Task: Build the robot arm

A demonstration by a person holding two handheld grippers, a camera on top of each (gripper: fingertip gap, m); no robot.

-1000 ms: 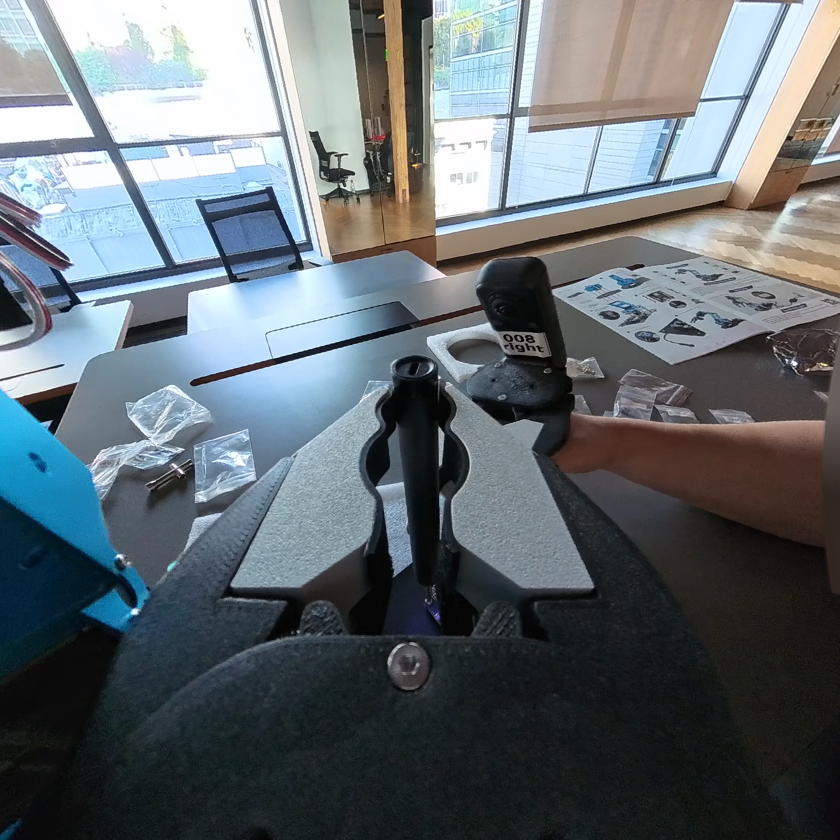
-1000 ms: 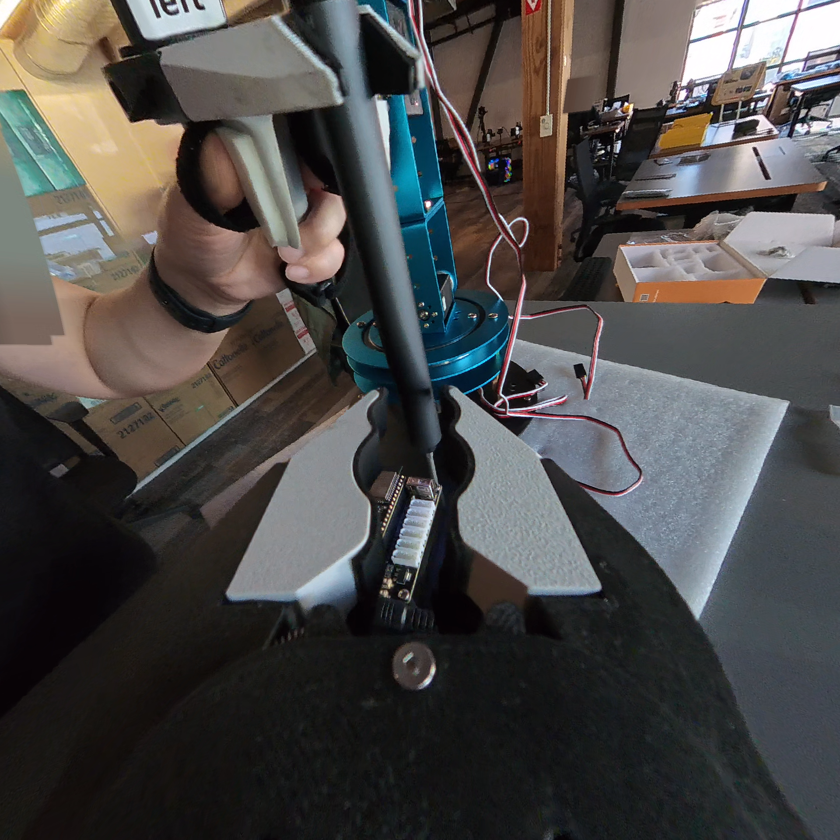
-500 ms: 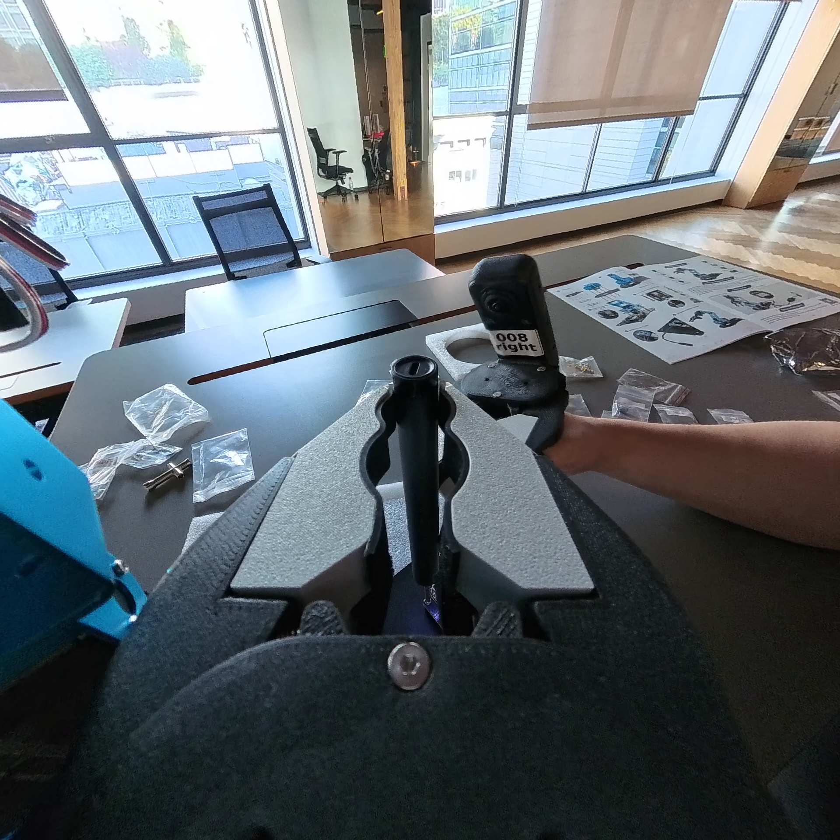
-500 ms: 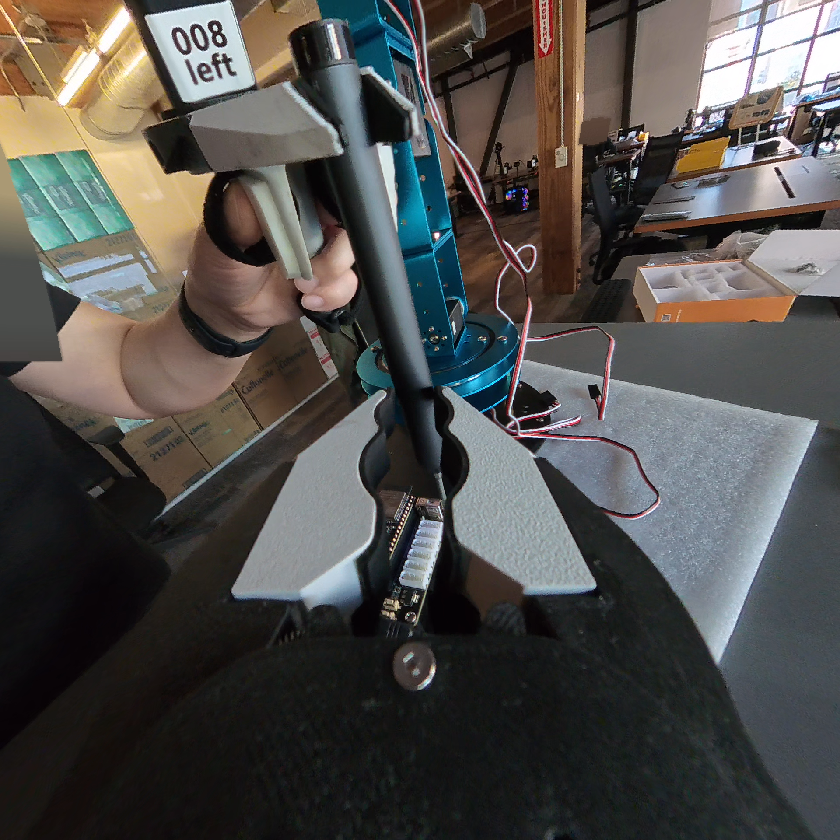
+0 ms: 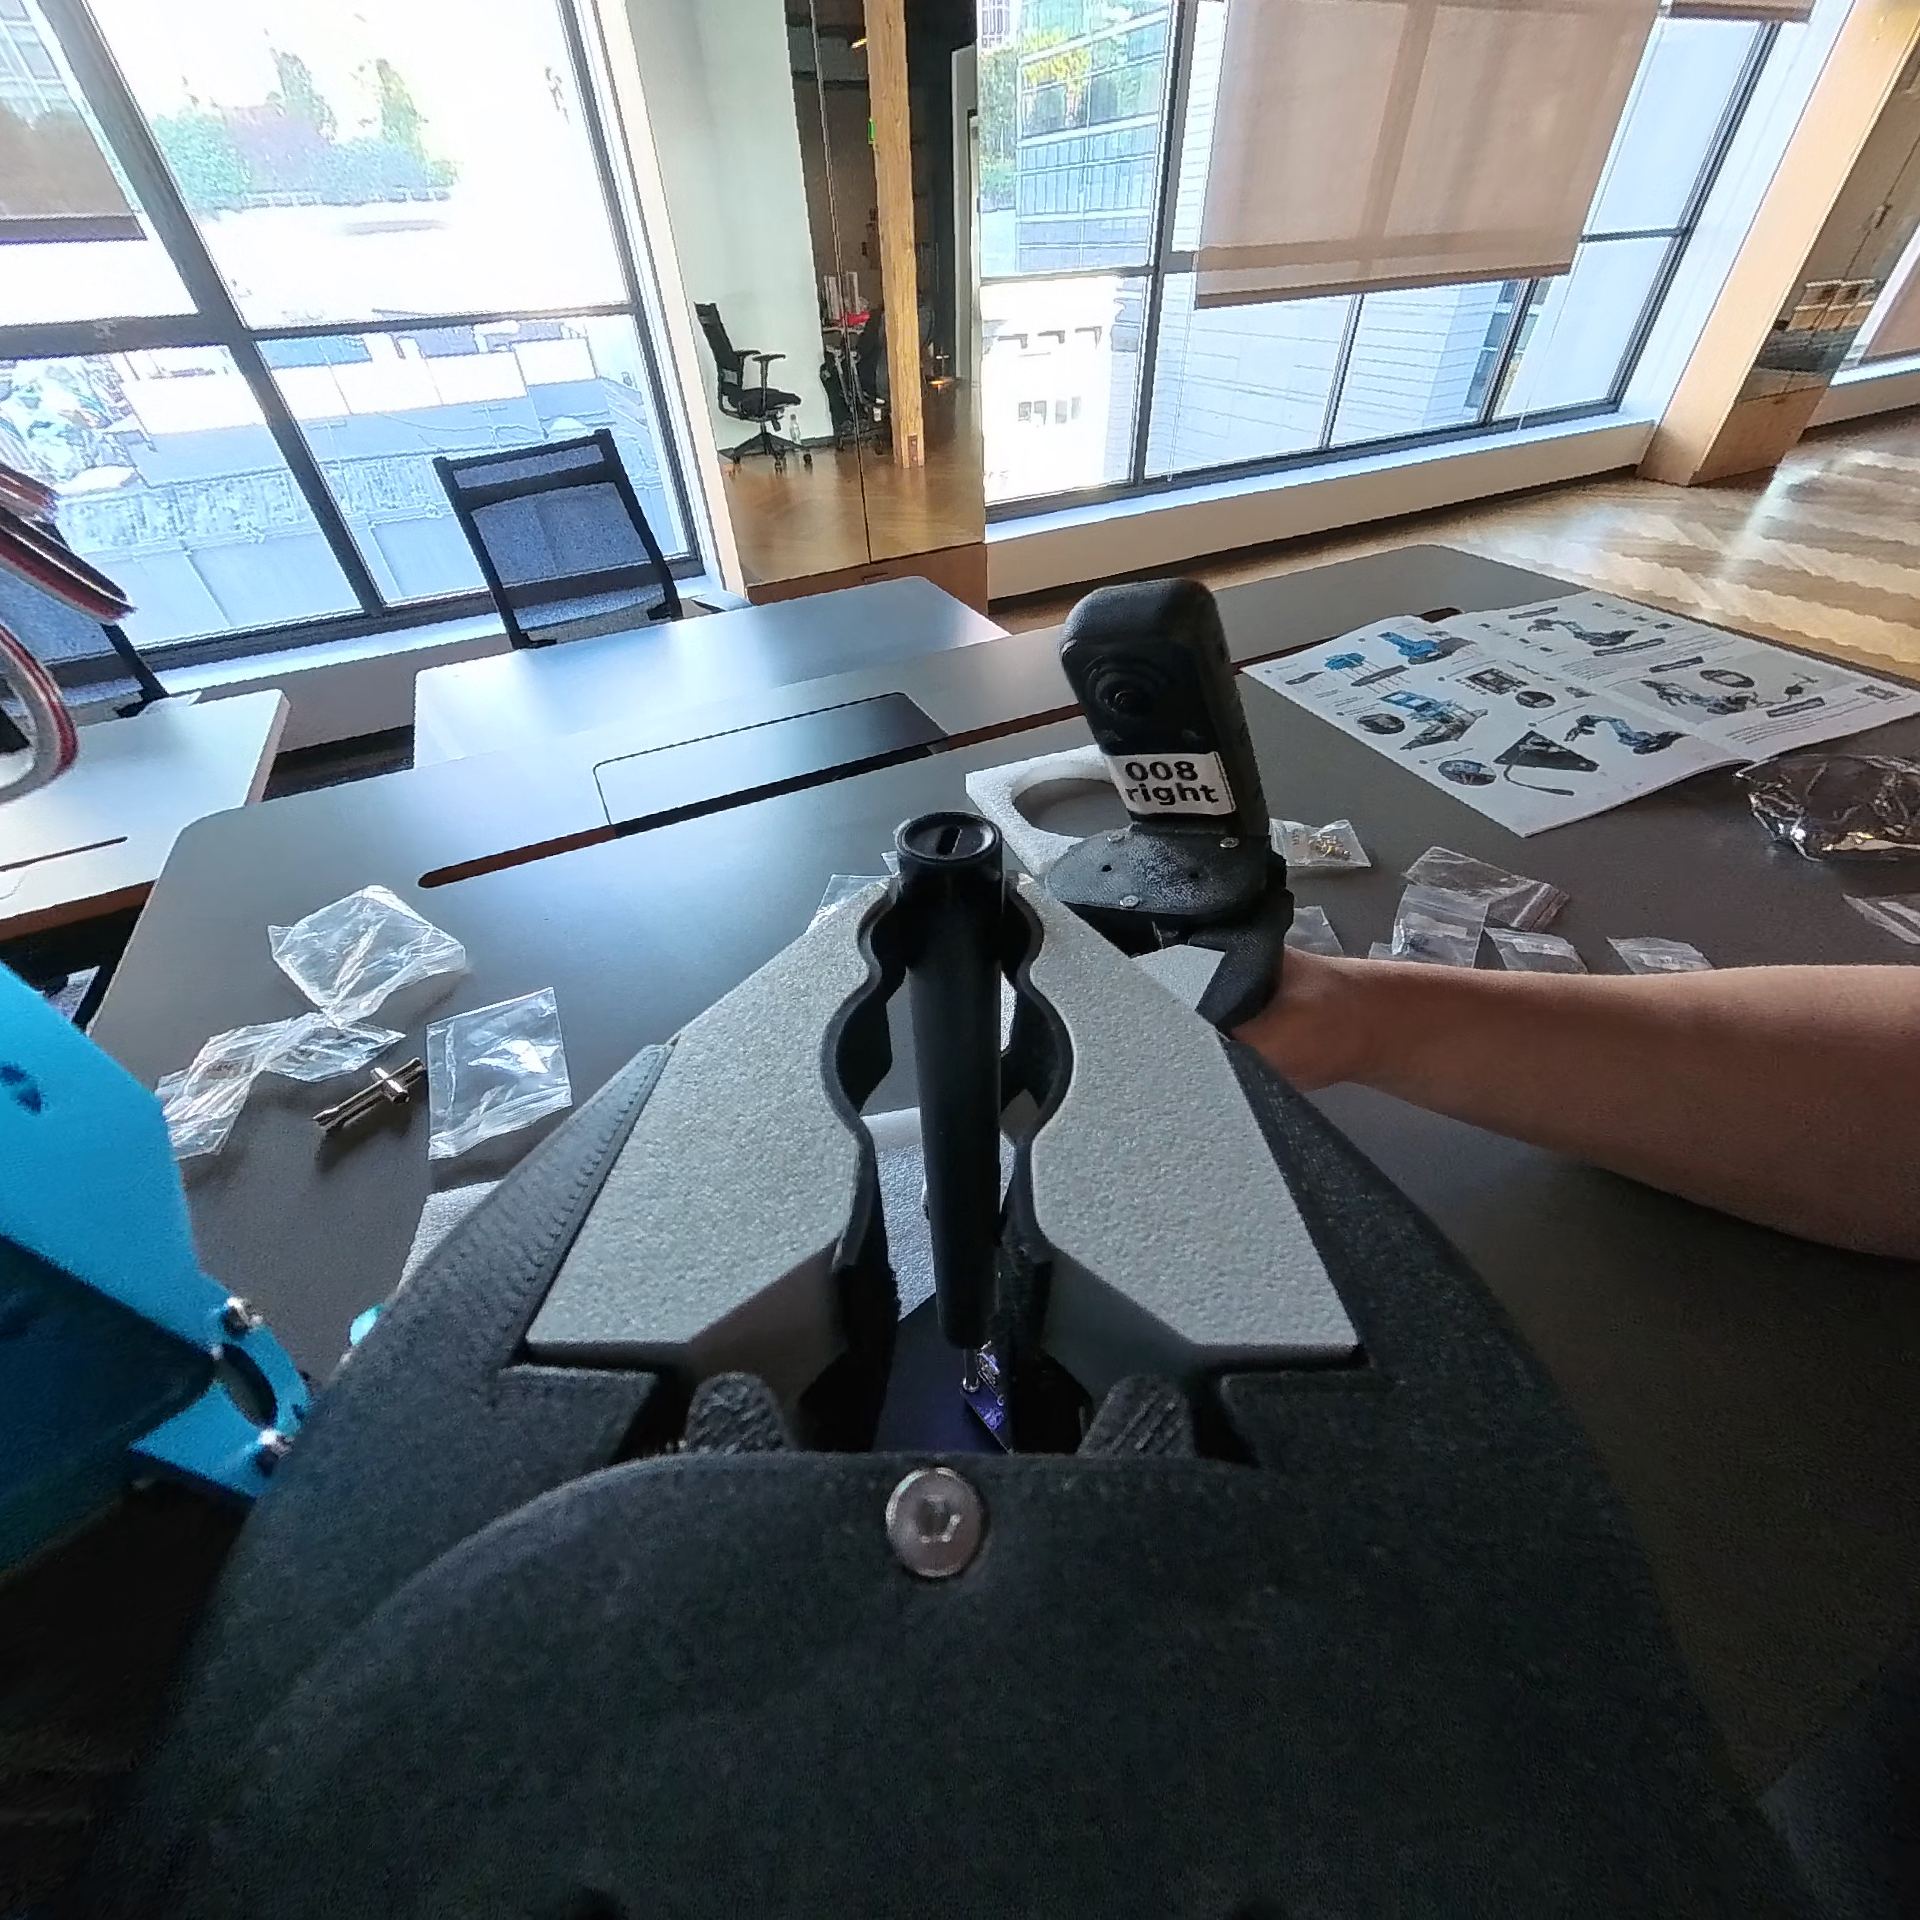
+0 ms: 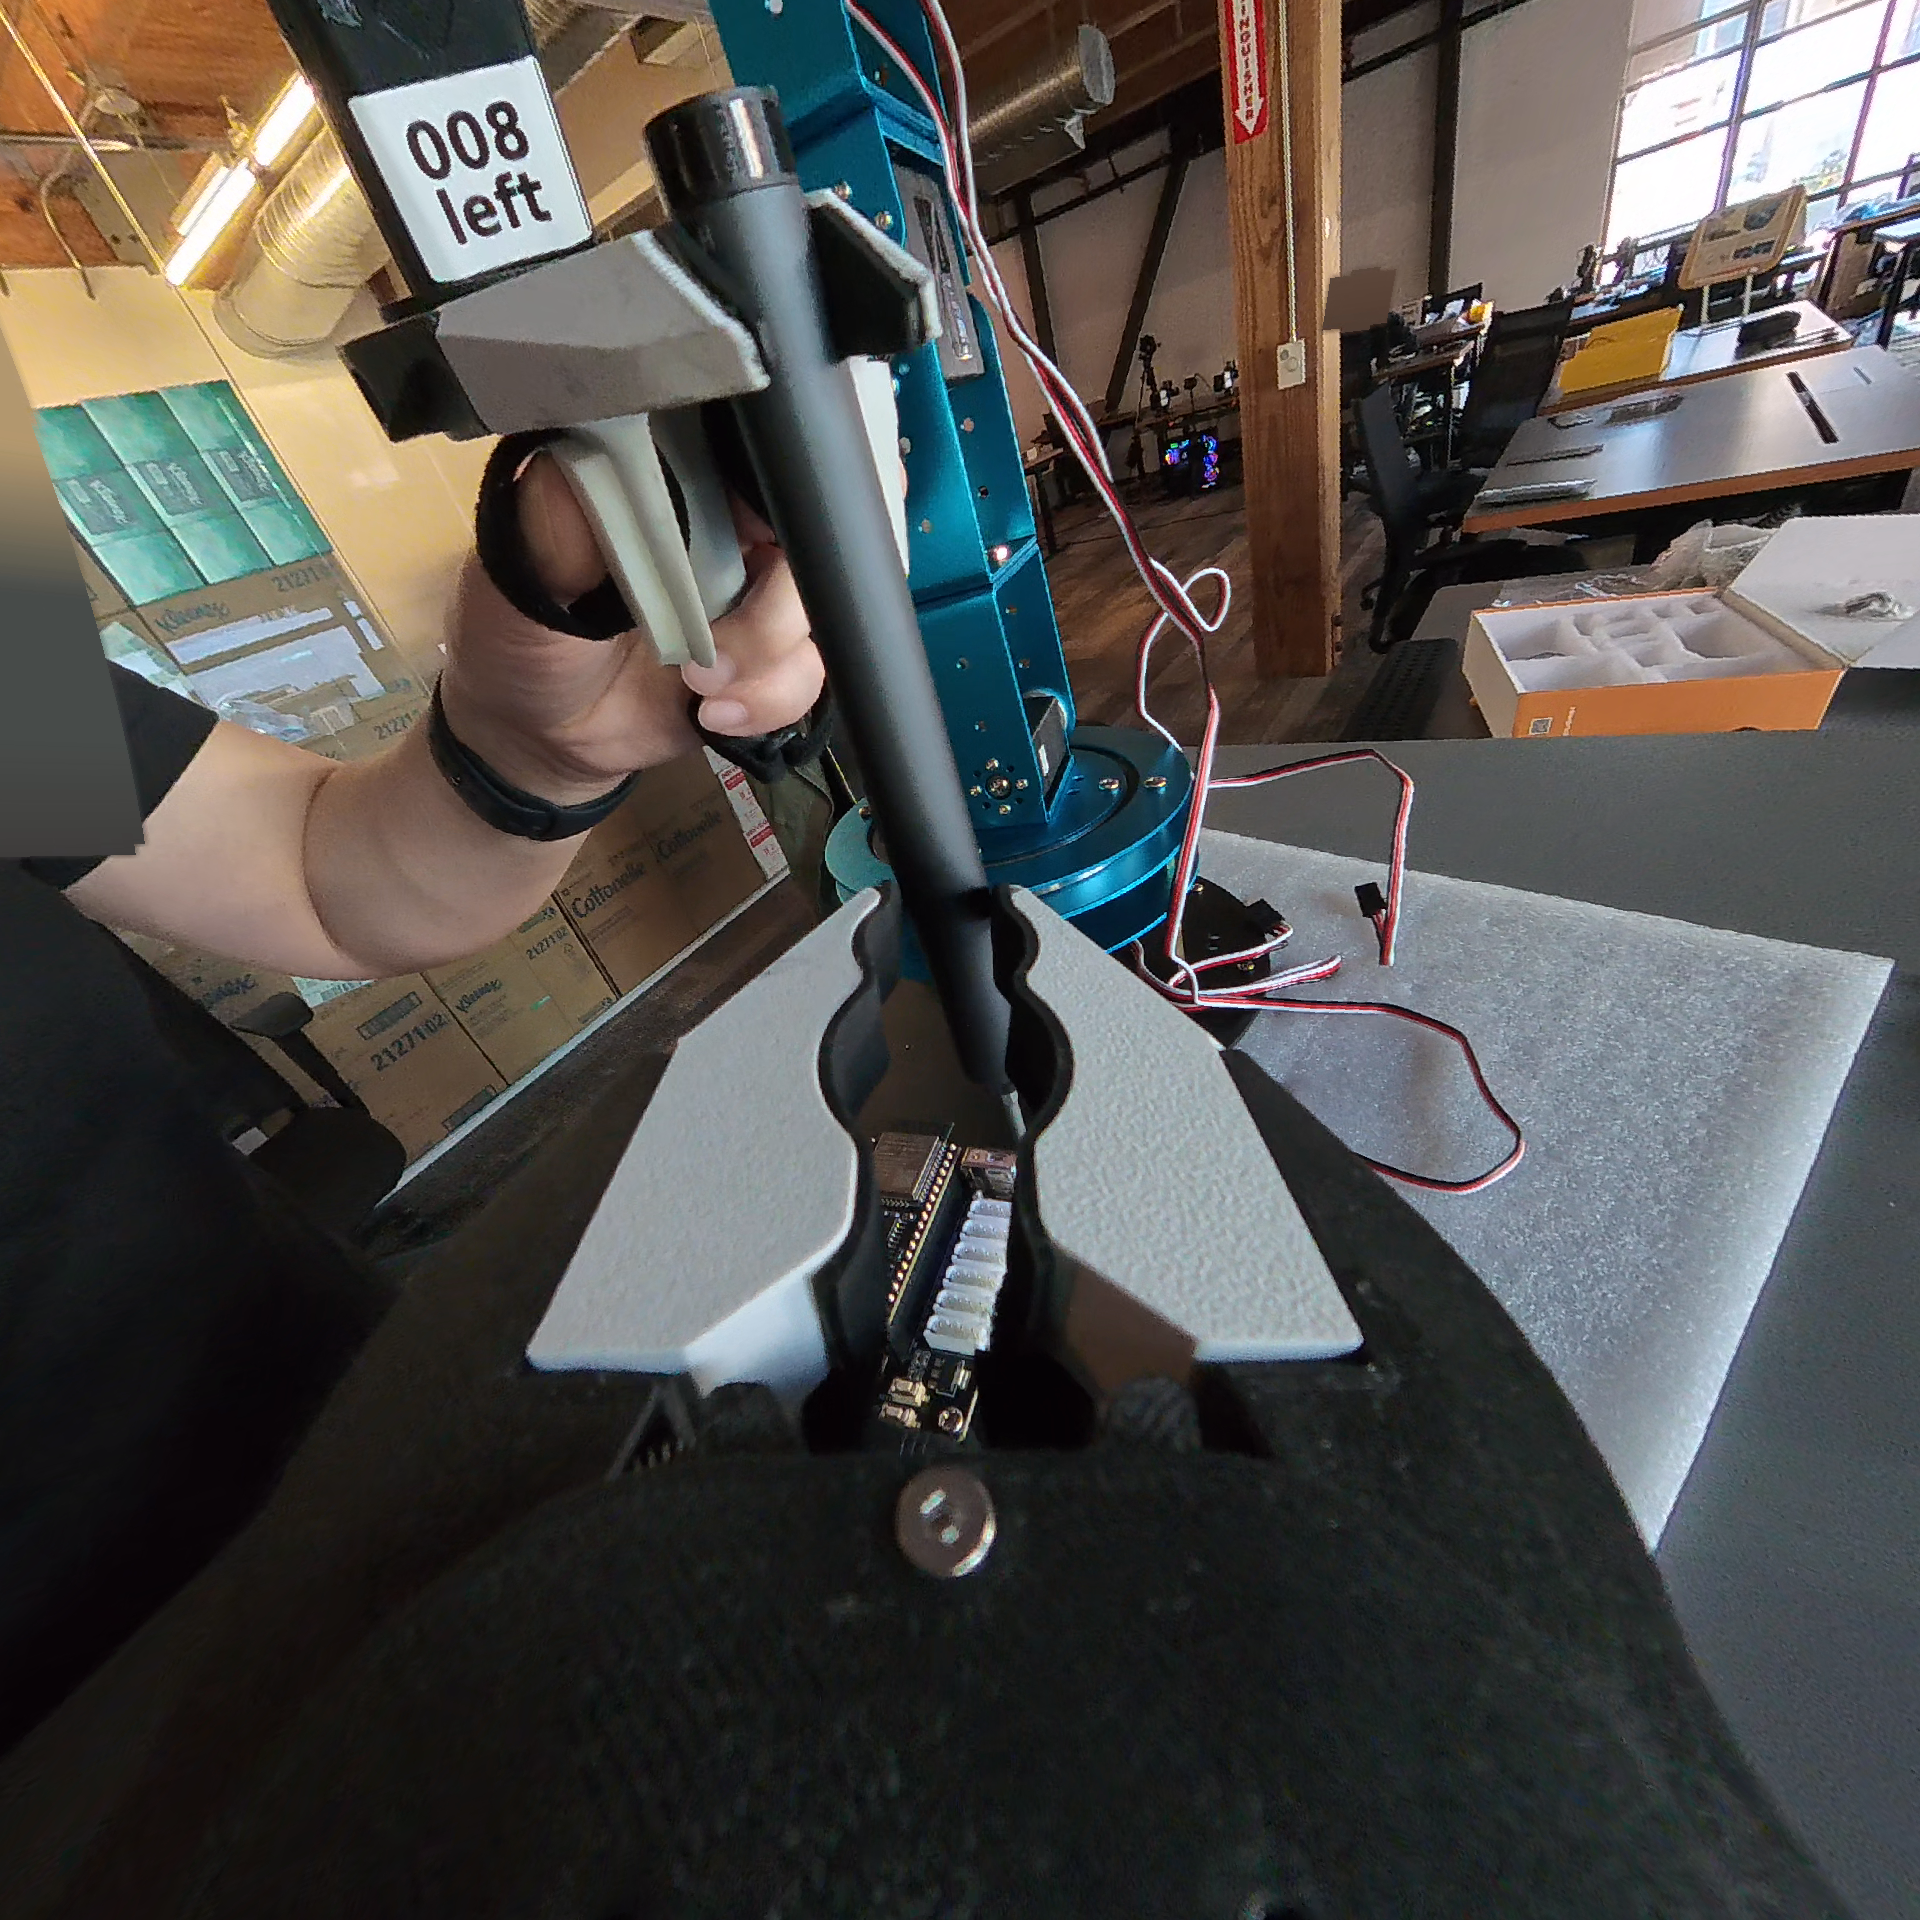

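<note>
My left gripper (image 5: 951, 904) is shut on a black screwdriver (image 5: 954, 1091) that points down between its fingers. The tip rests on a dark circuit board (image 5: 935, 1403) just below. In the right wrist view my right gripper (image 6: 940, 914) is shut on that circuit board (image 6: 940, 1278), which has white connectors and lies lengthwise between the fingers. The screwdriver (image 6: 842, 582) slants down from the left gripper (image 6: 779, 301), and its tip meets the board's far right corner. A hand holds each gripper.
A blue robot arm (image 6: 966, 582) stands behind the board on a round base, with red-white wires (image 6: 1392, 997) across a grey foam sheet (image 6: 1558, 1091). An orange box (image 6: 1652, 665) sits far right. Plastic bags (image 5: 364, 951), a small cross wrench (image 5: 372, 1091) and a manual (image 5: 1590, 707) lie on the dark table. The grippers' ends are close to 9 cm from one another.
The right gripper has tilted, so the left gripper and screwdriver top now show lower and fuller in its view. The screwdriver tip stays at the board's corner. The left view barely changed.
</note>
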